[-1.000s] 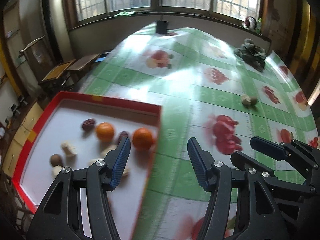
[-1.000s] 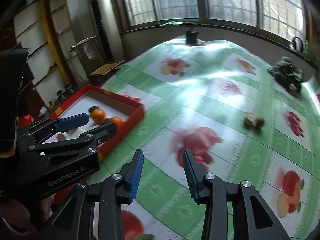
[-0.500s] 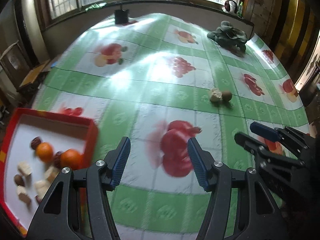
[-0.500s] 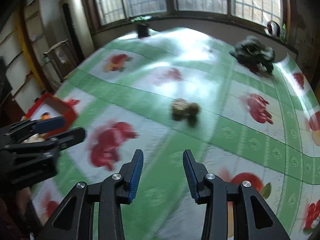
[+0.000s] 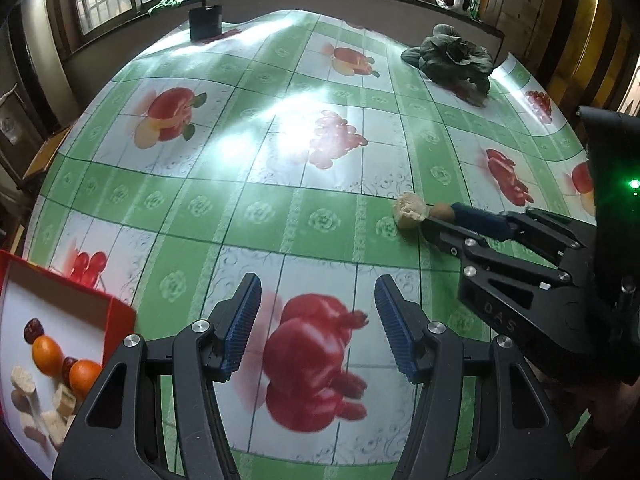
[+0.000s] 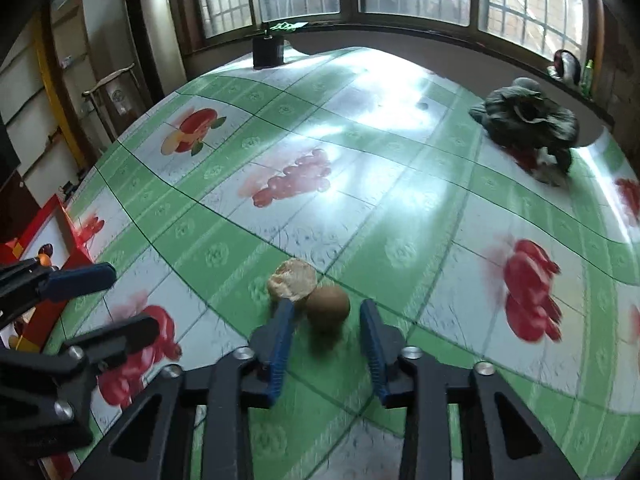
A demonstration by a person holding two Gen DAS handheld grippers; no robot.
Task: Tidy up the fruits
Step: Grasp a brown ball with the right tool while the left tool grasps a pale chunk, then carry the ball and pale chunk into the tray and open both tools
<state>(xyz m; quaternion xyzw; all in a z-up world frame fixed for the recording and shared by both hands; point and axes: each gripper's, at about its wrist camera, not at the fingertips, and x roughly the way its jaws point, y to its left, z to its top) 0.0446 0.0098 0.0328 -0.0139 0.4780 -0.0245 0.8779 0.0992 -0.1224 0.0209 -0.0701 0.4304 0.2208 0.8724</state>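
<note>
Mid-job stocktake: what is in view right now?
tablecloth: one, green-white fruit print, on table
tray: one, red with white floor, near left
oranges: two, orange, in tray
dates: two, dark red, in tray
pale chunks: several, cream, in tray
round fruit: one, brown, mid-table
pale lump: one, cream, touching its left
leafy bundle: one, dark green, far right
pot: one, black, far edge
left gripper: open, empty, over cloth
right gripper: jaws closing, round fruit between

The left hand-held gripper (image 5: 316, 292) gapes; right hand-held gripper (image 6: 326, 305) is closing around brown fruit (image 6: 329, 309).
</note>
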